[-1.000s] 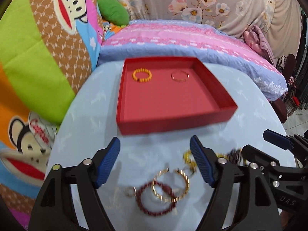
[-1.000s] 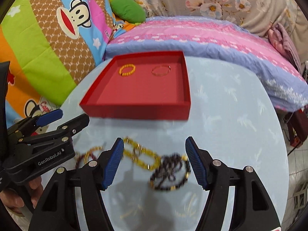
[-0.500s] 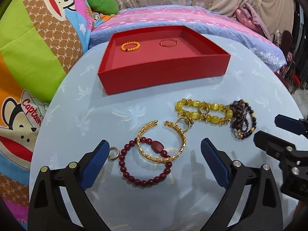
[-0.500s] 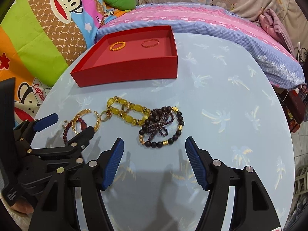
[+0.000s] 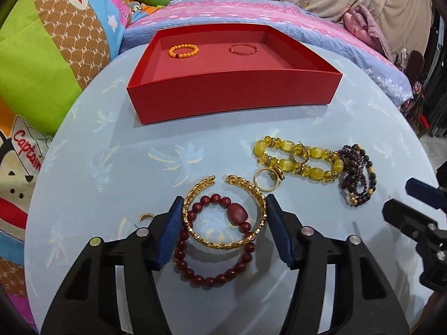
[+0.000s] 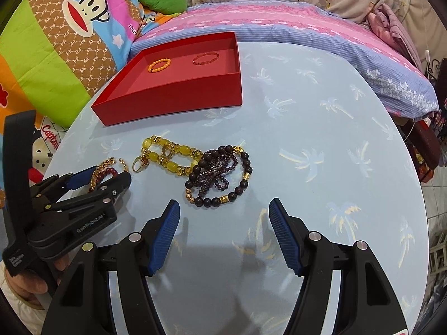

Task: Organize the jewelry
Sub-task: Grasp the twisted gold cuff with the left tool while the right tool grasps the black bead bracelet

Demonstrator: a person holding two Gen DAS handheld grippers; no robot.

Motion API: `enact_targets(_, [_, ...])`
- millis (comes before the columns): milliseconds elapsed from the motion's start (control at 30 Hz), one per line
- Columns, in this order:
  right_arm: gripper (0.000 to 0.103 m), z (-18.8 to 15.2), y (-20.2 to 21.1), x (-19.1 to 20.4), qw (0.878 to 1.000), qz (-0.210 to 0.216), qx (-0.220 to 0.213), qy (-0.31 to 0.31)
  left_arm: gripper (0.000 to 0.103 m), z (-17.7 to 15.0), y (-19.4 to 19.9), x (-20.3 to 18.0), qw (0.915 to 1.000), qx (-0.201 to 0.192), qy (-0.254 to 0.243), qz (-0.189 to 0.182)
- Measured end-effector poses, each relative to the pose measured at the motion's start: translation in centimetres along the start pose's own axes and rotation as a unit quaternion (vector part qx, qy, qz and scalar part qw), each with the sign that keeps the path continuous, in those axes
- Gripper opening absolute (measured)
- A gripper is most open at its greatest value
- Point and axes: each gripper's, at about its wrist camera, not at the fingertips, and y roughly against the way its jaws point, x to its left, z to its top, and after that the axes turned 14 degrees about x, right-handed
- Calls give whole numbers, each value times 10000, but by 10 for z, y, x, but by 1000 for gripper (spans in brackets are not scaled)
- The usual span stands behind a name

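A red tray (image 5: 232, 97) (image 6: 173, 109) holds an orange bead bracelet (image 5: 183, 50) and a thin red bangle (image 5: 242, 49). My left gripper (image 5: 223, 212) (image 6: 97, 177) is open, its pads on either side of a gold cuff bangle (image 5: 220, 244) that lies on a dark red bead bracelet (image 5: 212, 276). A gold ring (image 5: 266, 178), a yellow bead bracelet (image 5: 299, 159) (image 6: 170, 156) and dark purple bead bracelets (image 5: 357, 176) (image 6: 220, 178) lie to the right. My right gripper (image 6: 223, 217) is open and empty, just short of the purple beads.
The round table (image 6: 321, 139) has a light blue palm-print cloth. A small gold ring (image 5: 145, 217) lies left of my left gripper. Colourful cartoon cushions (image 5: 42, 55) lie at the left and a pink-blue bed (image 6: 279, 19) lies behind the table.
My left gripper has moved down and forward over the gold cuff and narrowed around it. My right gripper has moved a little closer to the purple beads.
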Motion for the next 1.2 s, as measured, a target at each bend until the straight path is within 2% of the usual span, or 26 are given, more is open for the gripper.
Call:
enact_targets(233, [64,-1,1,2,10000,51,-20,30,56,-5,19,2,9998,-114,79,-161])
enact_targets(500, [64,-1,0,0,10000,80,-26,-18,56,-23,39,11,9995,-201,228,-86])
enact_targets(767, [63,2,-3,-20,9995,-28,-57,-299,56,-36,41,18,9993,-118,360,-64])
enact_targets(967, [52,12,-9,-33,9988,-122,-81,-470,56,-35,42,14,9994,-154,307,-60])
enact_targets(1200, [38,19,-23,-23,9993,-227,-30,-291,56,-35,40,12,9995,-137,284,-31])
